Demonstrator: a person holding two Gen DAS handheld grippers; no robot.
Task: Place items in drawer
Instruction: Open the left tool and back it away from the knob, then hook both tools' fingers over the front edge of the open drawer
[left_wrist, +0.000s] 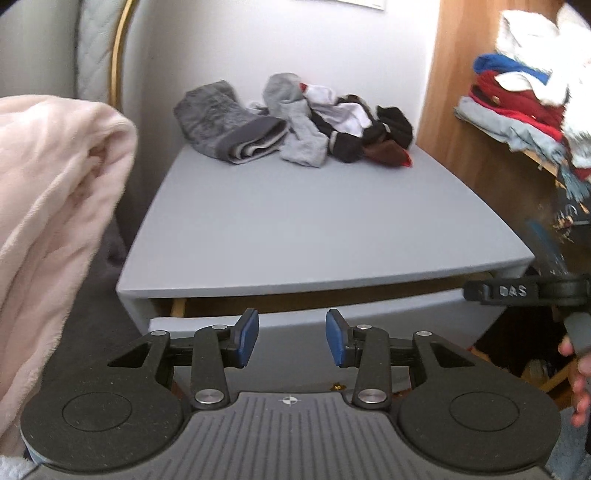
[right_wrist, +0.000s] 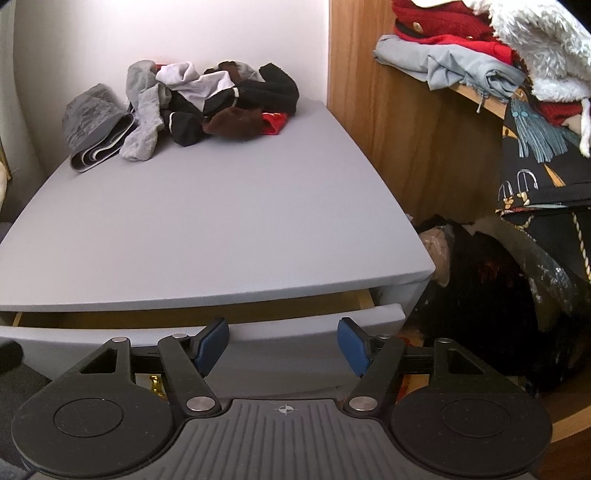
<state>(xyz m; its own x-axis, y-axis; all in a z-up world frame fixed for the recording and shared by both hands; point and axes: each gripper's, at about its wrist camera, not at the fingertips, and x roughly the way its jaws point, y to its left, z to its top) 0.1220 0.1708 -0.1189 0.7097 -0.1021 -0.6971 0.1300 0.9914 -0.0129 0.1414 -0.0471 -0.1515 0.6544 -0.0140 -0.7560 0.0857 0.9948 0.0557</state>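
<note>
At the bottom of the left wrist view, the left gripper (left_wrist: 291, 341) has its blue-padded fingers (left_wrist: 246, 338) apart with nothing between them; they hang in front of the grey drawer front (left_wrist: 388, 317). In the right wrist view the right gripper (right_wrist: 282, 347) fills the bottom of the frame in the same way, blue pads apart and empty, also over the drawer front (right_wrist: 295, 328).

Just behind the fingers, the drawer (right_wrist: 184, 315) of the grey cabinet (left_wrist: 314, 229) is pulled out a little, showing a narrow dark gap with a wooden inner side at each end. A small brass knob (right_wrist: 155, 384) shows low on the left of the right wrist view, under the gripper's linkage.

At the right edge of the left wrist view, part of the other gripper (left_wrist: 517, 291) and a person's fingertips (left_wrist: 580, 384) show. A pale pink fleece blanket (left_wrist: 55, 221) covers the left side of that view.

Further back, the cabinet top (right_wrist: 203, 206) is bare across its near and middle part. At its far end, near the white wall, lies the pile of socks (left_wrist: 332, 125): grey, white, black, brown and a bit of red. Touching it on the left is a folded grey cloth (left_wrist: 225, 122).

In the upper right of both views, a wooden shelf (right_wrist: 476, 96) holds stacked clothes (right_wrist: 461, 48) in red, grey and fluffy white.
</note>
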